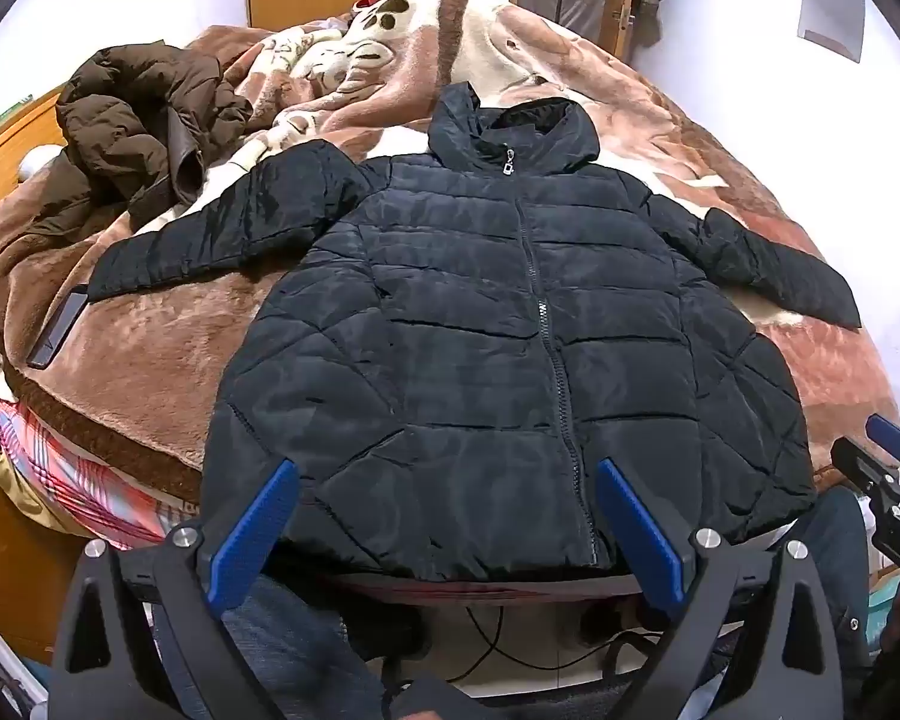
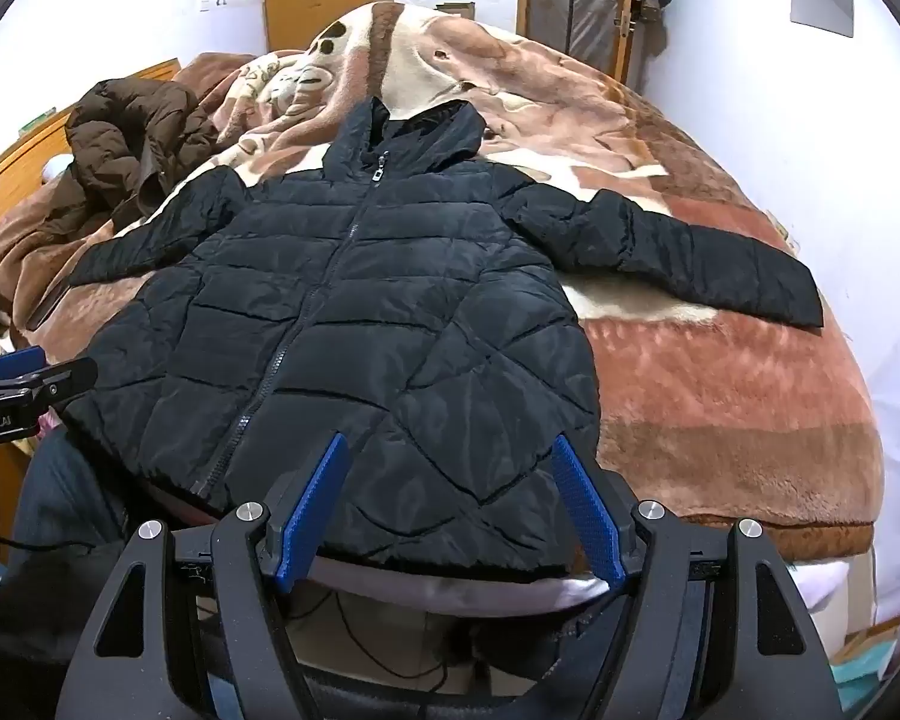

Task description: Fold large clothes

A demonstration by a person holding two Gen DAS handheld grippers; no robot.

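Note:
A black quilted hooded jacket (image 1: pixel 480 324) (image 2: pixel 354 312) lies flat and zipped on the brown blanket of a bed, sleeves spread to both sides, hem at the near edge. My left gripper (image 1: pixel 444 471) hovers open above the hem's left half, its blue fingers (image 1: pixel 252 534) wide apart with nothing between them. Open too, my right gripper (image 2: pixel 450 444) hangs over the hem's right half, fingers (image 2: pixel 588 516) clear of the fabric. Each gripper shows at the edge of the other's view.
A crumpled brown jacket (image 1: pixel 138 126) (image 2: pixel 126 132) lies at the bed's far left. A dark phone (image 1: pixel 60 330) rests on the blanket by the left sleeve. A person's jeans-clad legs (image 1: pixel 294 648) and cables are below the bed edge. Wooden furniture (image 1: pixel 6 144) stands at left.

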